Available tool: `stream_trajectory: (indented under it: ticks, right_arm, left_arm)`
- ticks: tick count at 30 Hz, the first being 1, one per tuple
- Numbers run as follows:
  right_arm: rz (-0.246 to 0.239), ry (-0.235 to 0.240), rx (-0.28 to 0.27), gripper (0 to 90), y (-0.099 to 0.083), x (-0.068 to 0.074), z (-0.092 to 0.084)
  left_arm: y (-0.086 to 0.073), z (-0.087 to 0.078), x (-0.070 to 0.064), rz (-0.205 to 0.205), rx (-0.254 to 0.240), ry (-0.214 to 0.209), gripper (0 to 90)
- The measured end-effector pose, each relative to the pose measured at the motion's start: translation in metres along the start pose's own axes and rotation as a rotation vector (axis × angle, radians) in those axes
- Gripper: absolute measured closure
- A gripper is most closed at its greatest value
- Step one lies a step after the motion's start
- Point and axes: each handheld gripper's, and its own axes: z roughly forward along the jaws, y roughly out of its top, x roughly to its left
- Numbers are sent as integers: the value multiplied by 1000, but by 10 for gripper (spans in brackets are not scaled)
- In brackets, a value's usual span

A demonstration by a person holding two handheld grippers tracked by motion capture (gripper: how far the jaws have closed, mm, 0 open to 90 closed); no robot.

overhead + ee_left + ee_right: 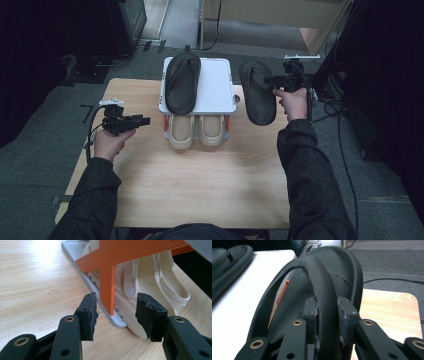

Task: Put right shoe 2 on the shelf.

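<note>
Nearest the high camera: my two forearms in dark sleeves coming up over the table [200, 190]. Left gripper [142, 120] hangs over the left part of the table, jaws standing apart with nothing between them. In the left gripper view its pads [88, 315] point at the near-left corner of the shoe rack [220, 87], close to the orange cross brace [110, 272] but not touching.

Progress, as I read it: I'm loading slippers onto the two-tier rack.
- Lower tier: cream pair [195, 131] already in, side by side, toes toward me.
- Top shelf, white: one black slipper [182, 82] lies on the left half, lengthwise.
- Right half of the top shelf is bare.

So roughly three of four placed. What's left: the second black slipper [259, 92].

That one is in my right gripper [276, 81], lifted clear of the table, just right of the rack and level with the top shelf or a bit above. Right gripper view shows the jaws clamped narrow on the strap [325, 297], one pad on each side of it, with the sole hanging beyond.

Remaining, my judgement: carry it left over the bare half of the shelf, set it down parallel to its mate, release. Left hand looks idle, possibly there to steady the rack.
</note>
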Motion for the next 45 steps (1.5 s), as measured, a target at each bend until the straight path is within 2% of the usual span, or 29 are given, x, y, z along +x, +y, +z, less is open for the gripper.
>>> stream_trajectory:
  ticks: [8,16,28,35,45]
  right_arm:
    - [-34,-6,-6,714,21,19,-1]
    - [-56,7,-1,714,34,40,7]
    - [-72,43,21,712,32,71,37]
    - [-70,54,42,711,29,87,56]
    - [-79,73,56,707,24,105,68]
  left_arm:
    - [0,0,0,4,3,0,511]
    - [0,0,0,11,7,-2,511]
    - [0,2,-1,22,12,2,511]
    - [0,1,1,15,7,-5,511]
    - [1,1,2,13,2,-6,511]
